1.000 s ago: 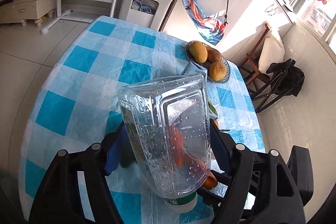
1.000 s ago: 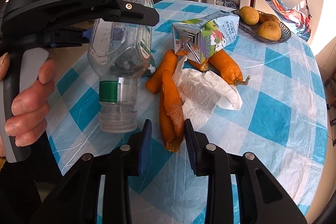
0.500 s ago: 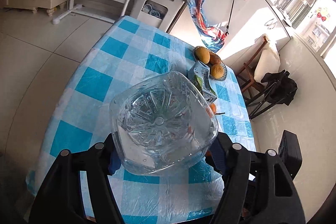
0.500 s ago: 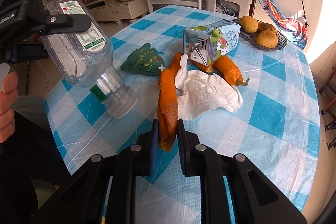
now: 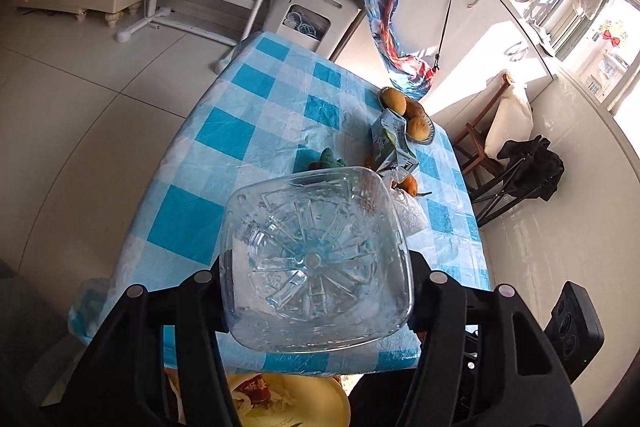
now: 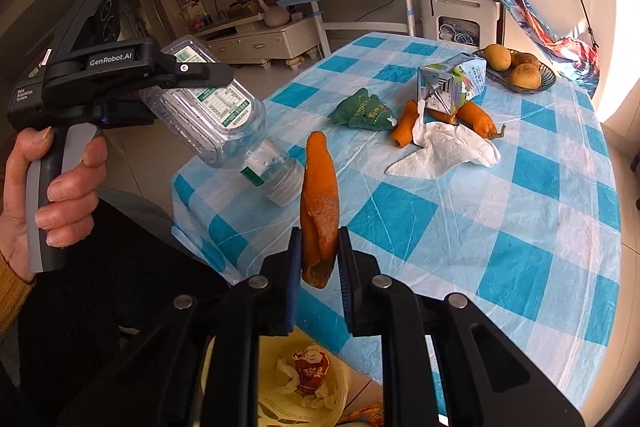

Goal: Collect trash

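Note:
My left gripper (image 5: 316, 279) is shut on a clear plastic bottle (image 5: 316, 267), base toward the camera; in the right wrist view the left gripper (image 6: 188, 103) holds the bottle (image 6: 216, 131) tilted, cap down, above the table's near edge. My right gripper (image 6: 318, 255) is shut on an orange peel (image 6: 320, 203), lifted off the table. On the blue checked tablecloth (image 6: 500, 227) lie a crumpled white tissue (image 6: 448, 151), a milk carton (image 6: 452, 83), more orange peels (image 6: 404, 125) and a green wrapper (image 6: 362, 111).
A yellow bin (image 6: 304, 383) with trash in it stands on the floor below the table's near edge, under my right gripper; it also shows in the left wrist view (image 5: 288, 399). A fruit basket (image 6: 516, 71) sits at the table's far side.
Both grippers have pulled back and up from the table. The right one has lifted the orange peel clear of the cloth; the left one carries the bottle past the table's near edge.

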`<state>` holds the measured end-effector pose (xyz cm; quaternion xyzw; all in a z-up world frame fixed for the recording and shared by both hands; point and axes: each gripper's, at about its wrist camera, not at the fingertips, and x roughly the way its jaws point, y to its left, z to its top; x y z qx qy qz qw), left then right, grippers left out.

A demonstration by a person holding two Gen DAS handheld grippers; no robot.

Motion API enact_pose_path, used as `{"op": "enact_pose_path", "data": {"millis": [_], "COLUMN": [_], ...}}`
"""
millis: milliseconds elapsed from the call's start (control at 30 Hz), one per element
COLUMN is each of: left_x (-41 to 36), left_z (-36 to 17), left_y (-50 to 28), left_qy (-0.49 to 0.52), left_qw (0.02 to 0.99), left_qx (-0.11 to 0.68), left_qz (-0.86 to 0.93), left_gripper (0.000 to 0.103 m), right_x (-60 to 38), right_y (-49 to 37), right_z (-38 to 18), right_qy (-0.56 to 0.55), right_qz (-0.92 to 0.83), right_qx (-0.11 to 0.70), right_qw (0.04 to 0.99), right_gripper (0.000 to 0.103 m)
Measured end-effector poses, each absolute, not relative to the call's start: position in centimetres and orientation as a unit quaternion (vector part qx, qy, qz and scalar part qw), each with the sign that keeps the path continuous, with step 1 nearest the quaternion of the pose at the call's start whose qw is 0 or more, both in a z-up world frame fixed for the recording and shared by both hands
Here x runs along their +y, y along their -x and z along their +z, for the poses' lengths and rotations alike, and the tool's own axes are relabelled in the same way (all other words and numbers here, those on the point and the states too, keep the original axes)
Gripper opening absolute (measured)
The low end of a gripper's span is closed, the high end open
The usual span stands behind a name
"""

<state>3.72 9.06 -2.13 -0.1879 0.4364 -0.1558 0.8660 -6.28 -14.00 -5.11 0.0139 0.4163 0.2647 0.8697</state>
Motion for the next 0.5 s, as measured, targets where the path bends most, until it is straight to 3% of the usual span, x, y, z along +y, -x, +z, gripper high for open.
{"op": "enact_pose_path", "data": {"millis": [300,400,500], "left_x": [9.9,10.2,10.4], "left_z": [-1.1,-0.8,-0.9], "left_y": [-0.9,0.4,1.9], "left_qy": [0.198,0.201,0.200], "left_qw": [0.868,0.867,0.865], "left_qx": [0.426,0.425,0.427], "left_qz": [-0.163,-0.166,-0.169], "left_gripper": [0.054,0.054,0.054], "right_x": [-9.7,-8.2,-8.6], "right_y": [11.4,13.0,13.9], "right_z": [-7.5,-8.7,-7.8], "right_qy": [0.037,0.081,0.071], "right_qz": [0.334,0.334,0.325], "right_qx": [0.480,0.500,0.482], "right_qw": [0.811,0.795,0.811], "right_gripper": [0.020,0.039,0.049]}}
